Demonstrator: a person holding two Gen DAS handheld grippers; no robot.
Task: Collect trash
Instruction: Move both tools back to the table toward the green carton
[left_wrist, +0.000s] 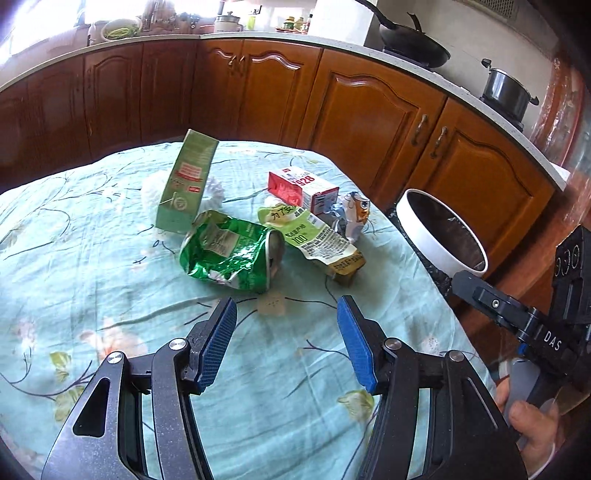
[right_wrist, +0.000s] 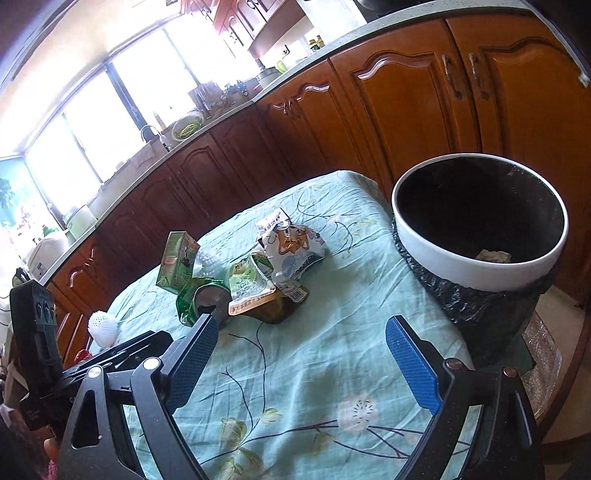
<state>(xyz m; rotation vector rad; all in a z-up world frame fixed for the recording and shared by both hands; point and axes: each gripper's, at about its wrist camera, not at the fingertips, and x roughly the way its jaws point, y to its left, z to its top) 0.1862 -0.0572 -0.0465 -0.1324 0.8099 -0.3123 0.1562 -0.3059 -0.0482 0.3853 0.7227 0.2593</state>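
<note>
Hovering both hand-held grippers, left (left_wrist: 286, 332) and right (right_wrist: 299, 354), spread and empty, near the worktop (left_wrist: 74, 229) trash. Crushed green can (left_wrist: 231, 251) looks light, dented, slippery; I'd pinch its flattened middle.

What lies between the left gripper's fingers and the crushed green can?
Only bare floral tablecloth, seen in the left wrist view, separates the left gripper from the crushed green can.

Place: home kitchen
Ahead of the claw: wooden cabinet doors (left_wrist: 354, 107) under a pale countertop (left_wrist: 258, 37)
Ahead, right: wok (left_wrist: 413, 44), lidded pot (left_wrist: 506, 92)
Ahead, left: sink faucet (right_wrist: 147, 130) below bright window (right_wrist: 122, 99)
Beneath: floral tablecloth (left_wrist: 92, 258)
</note>
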